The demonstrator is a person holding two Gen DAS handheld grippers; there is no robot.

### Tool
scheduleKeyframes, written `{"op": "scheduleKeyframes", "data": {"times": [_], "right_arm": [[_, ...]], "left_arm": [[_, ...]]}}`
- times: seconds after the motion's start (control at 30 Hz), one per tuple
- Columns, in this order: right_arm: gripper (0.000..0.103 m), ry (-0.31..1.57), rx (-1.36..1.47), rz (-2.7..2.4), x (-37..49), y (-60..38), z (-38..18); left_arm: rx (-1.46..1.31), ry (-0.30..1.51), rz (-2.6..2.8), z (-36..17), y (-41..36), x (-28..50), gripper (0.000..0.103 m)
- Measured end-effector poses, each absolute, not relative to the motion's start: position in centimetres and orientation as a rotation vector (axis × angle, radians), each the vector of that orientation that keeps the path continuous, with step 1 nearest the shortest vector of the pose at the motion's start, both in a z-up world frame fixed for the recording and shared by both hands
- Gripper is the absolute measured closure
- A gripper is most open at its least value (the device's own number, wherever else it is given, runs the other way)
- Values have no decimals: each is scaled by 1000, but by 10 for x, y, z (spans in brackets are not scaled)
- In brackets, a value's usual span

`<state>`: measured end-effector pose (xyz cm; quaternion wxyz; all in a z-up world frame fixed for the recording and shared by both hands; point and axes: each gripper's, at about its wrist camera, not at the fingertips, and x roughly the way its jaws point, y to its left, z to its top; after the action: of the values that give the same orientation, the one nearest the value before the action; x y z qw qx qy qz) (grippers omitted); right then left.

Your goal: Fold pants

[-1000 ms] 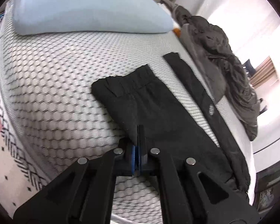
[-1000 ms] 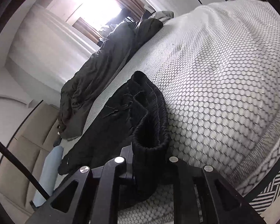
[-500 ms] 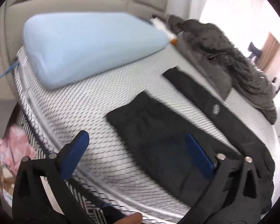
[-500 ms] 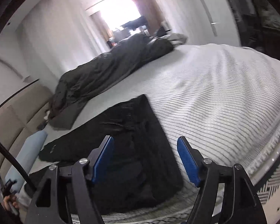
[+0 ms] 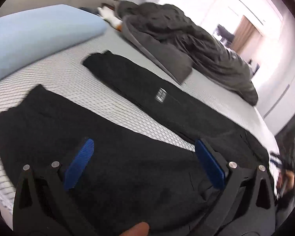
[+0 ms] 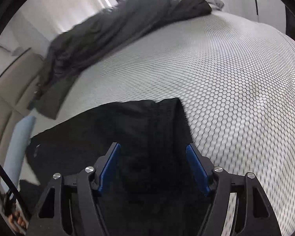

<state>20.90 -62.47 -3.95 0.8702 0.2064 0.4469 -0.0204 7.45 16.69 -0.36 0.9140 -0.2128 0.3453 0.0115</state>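
Observation:
Black pants (image 5: 112, 143) lie flat on the bed, legs spread in a V. The near leg lies under my left gripper (image 5: 143, 151); the far leg (image 5: 147, 90) bears a small white label. The left gripper is open and empty, hovering over the near leg. In the right wrist view the pants (image 6: 139, 129) lie with the waist end toward the mattress middle. My right gripper (image 6: 153, 153) is open and empty just above the cloth.
The mattress (image 6: 236, 74) has a grey honeycomb cover. A light blue pillow (image 5: 29, 39) lies at the head. A dark grey duvet (image 5: 186, 43) is bunched along the far side; it also shows in the right wrist view (image 6: 112, 23). A beige headboard (image 6: 7, 98) stands behind.
Both grippers were shut on the pants a second ago. They have opened, let go and lifted off. The pants now lie flat on the bed.

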Motion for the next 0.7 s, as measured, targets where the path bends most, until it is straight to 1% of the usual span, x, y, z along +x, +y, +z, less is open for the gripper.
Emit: {"op": "scheduleKeyframes", "data": {"times": [0.03, 0.1, 0.13, 0.17, 0.23, 0.33, 0.37, 0.43, 0.47, 0.5, 0.57, 0.6, 0.63, 0.67, 0.7], "right_arm": [[39, 955, 447, -45, 224, -631, -47], [59, 979, 465, -11, 245, -636, -54], [81, 988, 455, 8, 253, -635, -55], [94, 990, 415, 23, 263, -631, -53], [97, 951, 319, 57, 270, -619, -40], [96, 863, 155, -57, 272, -610, -11], [93, 875, 145, -127, 278, -616, -9], [87, 953, 218, -199, 287, -631, -15], [87, 996, 268, -207, 288, -635, -19], [87, 1002, 310, -195, 281, -636, -18], [86, 942, 315, -154, 253, -630, -4], [84, 915, 315, -135, 239, -624, 2], [70, 884, 322, -104, 220, -619, 10], [54, 845, 333, -72, 196, -614, 17], [45, 791, 345, -53, 168, -608, 24]], "left_arm": [[-427, 723, 14, -7, 161, 80, 1], [-409, 742, 5, -13, 155, 91, 1], [-405, 737, 6, -13, 153, 95, 1], [-405, 733, 9, -16, 156, 96, 1], [-412, 727, 12, -16, 159, 98, 1], [-417, 728, 38, -20, 170, 103, 1], [-418, 733, 52, -20, 175, 101, 1], [-416, 747, 86, -21, 183, 99, 1], [-421, 750, 105, -22, 189, 97, 1], [-428, 749, 117, -22, 196, 92, 1], [-449, 741, 142, -20, 211, 80, 1], [-455, 739, 157, -20, 218, 74, 1], [-466, 733, 172, -18, 227, 66, 1], [-482, 730, 186, -17, 237, 58, 1], [-500, 728, 201, -16, 245, 52, 1]]}}
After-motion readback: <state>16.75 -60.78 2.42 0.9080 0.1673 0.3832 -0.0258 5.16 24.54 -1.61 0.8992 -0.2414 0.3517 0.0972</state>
